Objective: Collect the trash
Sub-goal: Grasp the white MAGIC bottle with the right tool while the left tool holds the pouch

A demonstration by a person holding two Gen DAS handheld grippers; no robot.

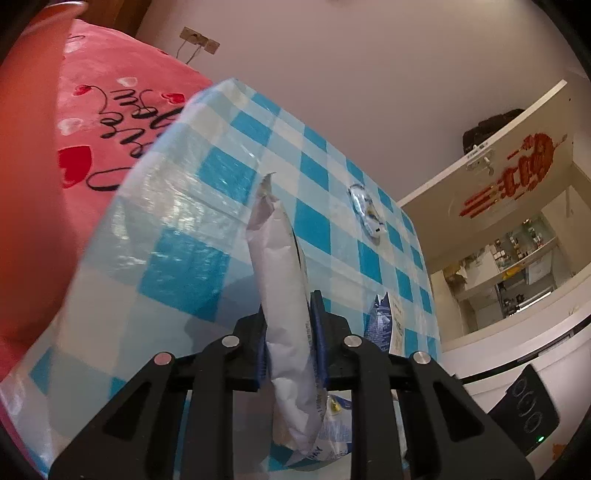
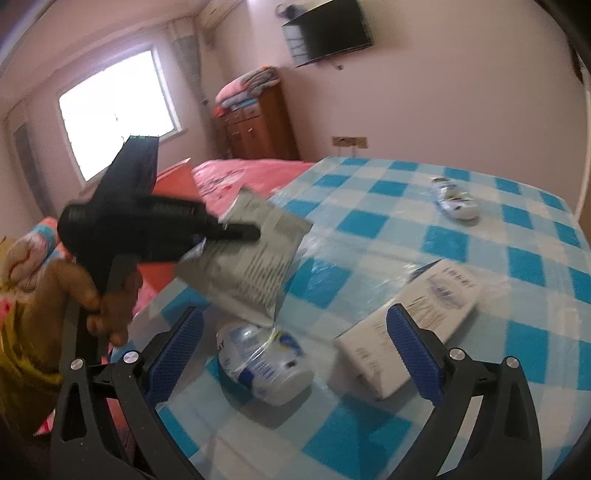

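My left gripper (image 1: 290, 314) is shut on a grey-white foil wrapper (image 1: 280, 280), held edge-on above the blue-checked table (image 1: 192, 236). In the right wrist view the left gripper (image 2: 240, 232) holds that wrapper (image 2: 251, 266) lifted over the table's left side. My right gripper (image 2: 295, 339) is open and empty, low over the table (image 2: 461, 236), with a crushed clear plastic bottle (image 2: 266, 362) between its fingers. A white flat carton (image 2: 417, 314) lies by the right finger. Another crumpled wrapper (image 2: 456, 201) lies far off; it also shows in the left wrist view (image 1: 365, 206). A blue-white packet (image 1: 384, 317) lies near the left gripper.
A pink bed (image 2: 251, 173) stands beside the table's left edge, with a pink pillow (image 1: 92, 122) in the left wrist view. A wooden cabinet (image 2: 258, 125), a window (image 2: 118, 107) and a wall TV (image 2: 328, 31) are behind. A white open door (image 1: 498, 173) and shelves (image 1: 517, 254) are at the right.
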